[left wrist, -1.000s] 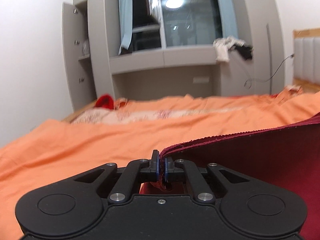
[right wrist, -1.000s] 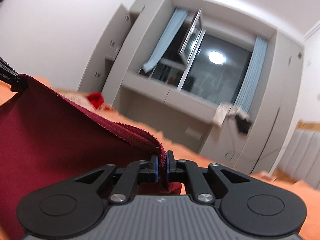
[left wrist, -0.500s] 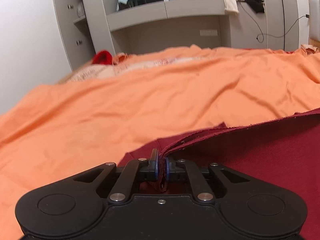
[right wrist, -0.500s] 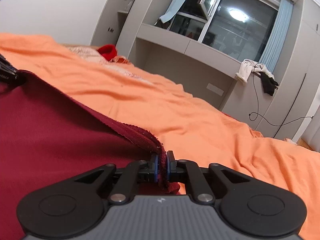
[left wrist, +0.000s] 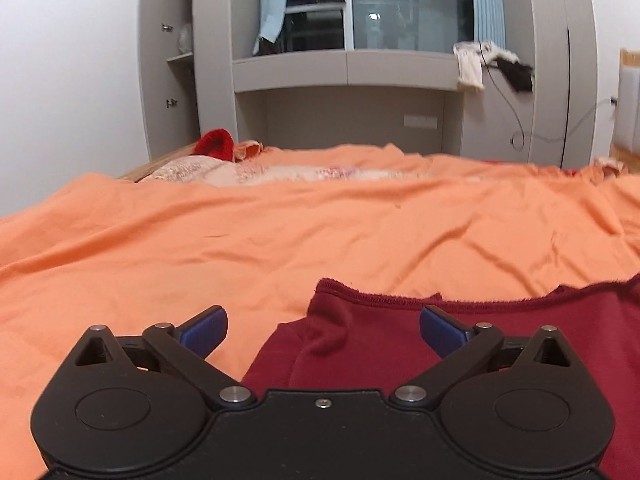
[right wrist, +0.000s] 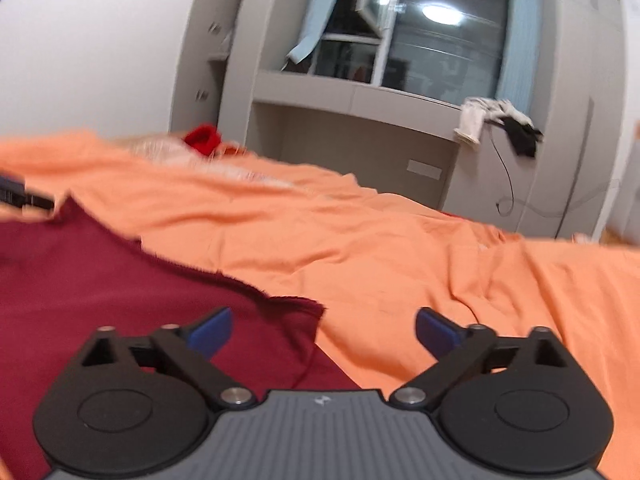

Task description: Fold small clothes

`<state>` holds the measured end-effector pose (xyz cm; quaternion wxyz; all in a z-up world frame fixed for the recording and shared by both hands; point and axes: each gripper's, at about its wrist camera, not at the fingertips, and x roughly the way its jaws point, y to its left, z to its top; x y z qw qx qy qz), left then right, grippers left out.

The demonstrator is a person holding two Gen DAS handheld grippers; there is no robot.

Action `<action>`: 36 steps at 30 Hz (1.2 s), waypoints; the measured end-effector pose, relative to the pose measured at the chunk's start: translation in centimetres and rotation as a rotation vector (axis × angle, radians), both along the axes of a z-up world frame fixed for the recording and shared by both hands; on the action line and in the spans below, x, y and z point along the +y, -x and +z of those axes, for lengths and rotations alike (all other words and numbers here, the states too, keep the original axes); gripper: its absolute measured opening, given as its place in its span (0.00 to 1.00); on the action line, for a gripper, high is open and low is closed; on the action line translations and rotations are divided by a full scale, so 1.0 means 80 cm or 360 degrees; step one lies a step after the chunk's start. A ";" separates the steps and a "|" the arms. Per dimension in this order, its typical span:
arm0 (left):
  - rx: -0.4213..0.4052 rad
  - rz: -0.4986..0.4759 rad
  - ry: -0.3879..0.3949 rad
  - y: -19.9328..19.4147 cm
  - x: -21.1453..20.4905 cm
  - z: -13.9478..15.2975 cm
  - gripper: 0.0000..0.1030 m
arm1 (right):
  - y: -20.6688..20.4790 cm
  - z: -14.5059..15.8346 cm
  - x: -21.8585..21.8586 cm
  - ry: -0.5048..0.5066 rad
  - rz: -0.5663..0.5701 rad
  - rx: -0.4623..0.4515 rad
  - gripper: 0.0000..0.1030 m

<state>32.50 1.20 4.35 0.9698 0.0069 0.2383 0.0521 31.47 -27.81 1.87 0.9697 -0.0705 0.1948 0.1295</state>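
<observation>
Both grippers, left gripper (left wrist: 323, 330) and right gripper (right wrist: 323, 330), have released the maroon garment (left wrist: 460, 344); jaws wide. It lies folded across each frame's lower half on the orange sheet (left wrist: 280, 240), likely a finished fold.

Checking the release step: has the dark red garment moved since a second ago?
Yes. The dark red garment has dropped from both tools onto the orange sheet; its edge once rose above the sheet's far edge.

Orange bedsheet (left wrist: 280, 240) covers the bed, wrinkled. Bright red item (left wrist: 214, 144) lies at its far edge. Grey built-in cabinet (left wrist: 344, 68) under a dark window (left wrist: 408, 0); pale and black garments (left wrist: 492, 64) hang beside it.
</observation>
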 end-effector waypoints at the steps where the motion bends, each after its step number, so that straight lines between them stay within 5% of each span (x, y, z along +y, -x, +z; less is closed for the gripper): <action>1: -0.0014 -0.0001 0.0015 0.004 0.002 0.003 0.99 | 0.007 0.002 -0.014 -0.0071 -0.0004 0.0016 1.00; 8: -0.0054 0.0030 0.0123 0.031 0.013 0.007 0.99 | 0.063 -0.018 -0.089 -0.0505 -0.0105 0.0195 1.00; 12: -0.0083 0.0054 0.0174 0.059 0.017 0.007 0.99 | 0.078 -0.037 -0.111 -0.0566 -0.0180 0.0245 0.99; 15: -0.0110 0.0111 0.0187 0.079 0.022 0.008 0.99 | 0.072 -0.056 -0.119 -0.0555 -0.0241 0.0309 0.83; 17: -0.0111 0.0154 0.0219 0.091 0.028 0.007 0.99 | 0.067 -0.066 -0.130 -0.0686 -0.0243 0.0372 0.79; 19: -0.0113 0.0184 0.0269 0.103 0.035 0.006 0.99 | 0.067 -0.070 -0.135 -0.0790 -0.0224 0.0395 0.70; 22: -0.0116 0.0237 0.0343 0.119 0.049 0.004 0.99 | 0.070 -0.064 -0.134 -0.0829 -0.0240 0.0369 0.12; 28: -0.0097 0.0340 0.0461 0.147 0.076 -0.005 0.99 | 0.092 -0.055 -0.121 -0.0863 -0.0380 0.0334 0.05; 36: -0.0052 0.0317 0.0501 0.159 0.083 -0.015 0.99 | 0.100 -0.065 -0.099 -0.0734 -0.0483 0.0338 0.08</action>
